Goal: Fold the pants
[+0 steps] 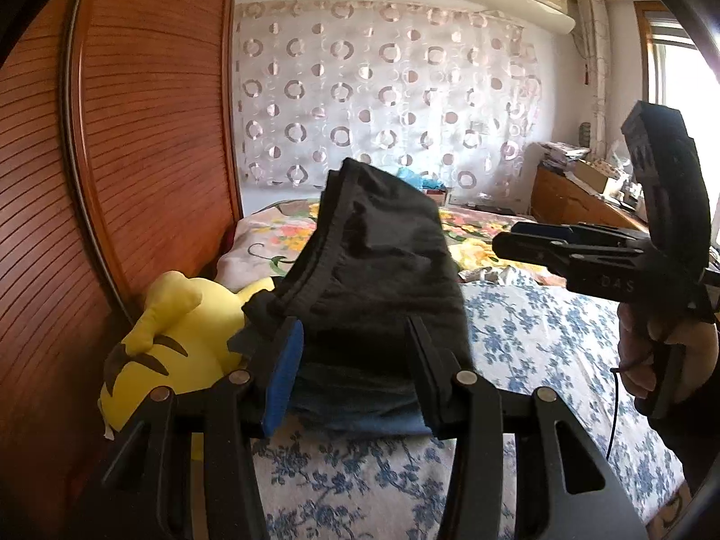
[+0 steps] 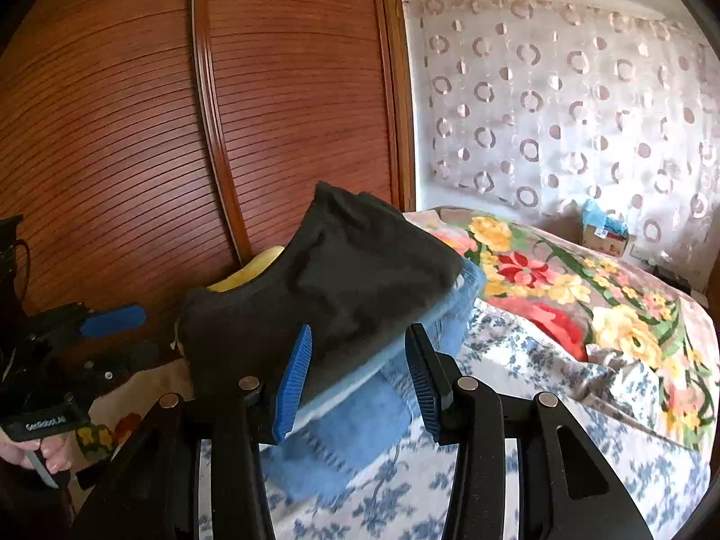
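Folded black pants (image 1: 382,261) and both handheld grippers, seen from each wrist. The pants lay as a compact folded bundle on top of a folded pair of blue jeans (image 2: 360,423). The pile rested on the blue-flowered sheet of the bed (image 1: 540,337), close to the wooden wardrobe (image 1: 148,112) on the left. A yellow plush toy (image 1: 180,328) lay just beside the pile on that side.

The bundle's long axis ran from near to far, away from both tools. Its ribbed waistband followed the left edge, and its near end overhung the jeans.

The left gripper (image 1: 353,326) pointed along that axis, with its jaws about half apart and nothing clamped. In the right wrist view it stood just left of the pile and clear of the cloth. The right gripper (image 2: 360,330) was likewise parted and empty. In the left wrist view it hung to the right of the bundle, apart from it, and the hand (image 1: 666,351) around its handle was visible.

The pants therefore lay ahead of and between the two tools. The left tool appeared to be the nearer, on the waistband side. Judged from this arrangement, the fold looked largely complete. Any further move would turn on reaching the near end of the bundle without disturbing the jeans beneath.
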Available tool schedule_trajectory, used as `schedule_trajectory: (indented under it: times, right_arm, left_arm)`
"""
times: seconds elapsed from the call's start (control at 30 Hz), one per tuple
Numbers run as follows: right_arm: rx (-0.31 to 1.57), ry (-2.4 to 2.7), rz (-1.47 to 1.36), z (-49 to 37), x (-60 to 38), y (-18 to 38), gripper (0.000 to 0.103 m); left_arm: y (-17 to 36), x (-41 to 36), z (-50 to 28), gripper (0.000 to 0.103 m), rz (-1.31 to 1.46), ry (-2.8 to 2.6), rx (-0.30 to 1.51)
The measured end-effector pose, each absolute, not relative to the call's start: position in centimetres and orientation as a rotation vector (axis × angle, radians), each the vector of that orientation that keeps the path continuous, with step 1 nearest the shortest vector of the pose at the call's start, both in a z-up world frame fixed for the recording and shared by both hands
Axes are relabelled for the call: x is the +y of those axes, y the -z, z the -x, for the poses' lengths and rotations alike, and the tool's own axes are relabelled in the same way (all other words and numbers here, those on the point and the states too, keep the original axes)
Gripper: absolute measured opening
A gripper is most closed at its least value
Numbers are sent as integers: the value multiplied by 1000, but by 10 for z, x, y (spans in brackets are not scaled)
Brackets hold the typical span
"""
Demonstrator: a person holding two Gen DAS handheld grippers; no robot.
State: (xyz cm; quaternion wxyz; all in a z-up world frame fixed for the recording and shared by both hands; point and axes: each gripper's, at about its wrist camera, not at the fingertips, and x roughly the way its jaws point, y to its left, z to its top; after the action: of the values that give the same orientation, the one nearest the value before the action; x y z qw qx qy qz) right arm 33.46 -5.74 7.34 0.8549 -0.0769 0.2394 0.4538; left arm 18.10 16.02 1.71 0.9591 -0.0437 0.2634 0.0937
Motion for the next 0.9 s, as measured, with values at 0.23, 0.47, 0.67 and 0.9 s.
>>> schedule_trajectory:
  times: [0.23,0.47,0.67,0.9]
  right_arm:
    - [481,-925,166,-292,-86,-80,45]
    - [458,-899,144,-258,-109,-89,45]
    - [438,-866,122,-231,-132,-92,45]
    - [420,-816,99,-204,-151,-92,61]
  left_arm:
    - [-27,140,-160,68,61,-142,525]
    - [-39,122,-137,89,46,-85,501]
    - [-49,106,-123,90,20,-60,482]
    - [-55,85,-103,90,-10,-47,467]
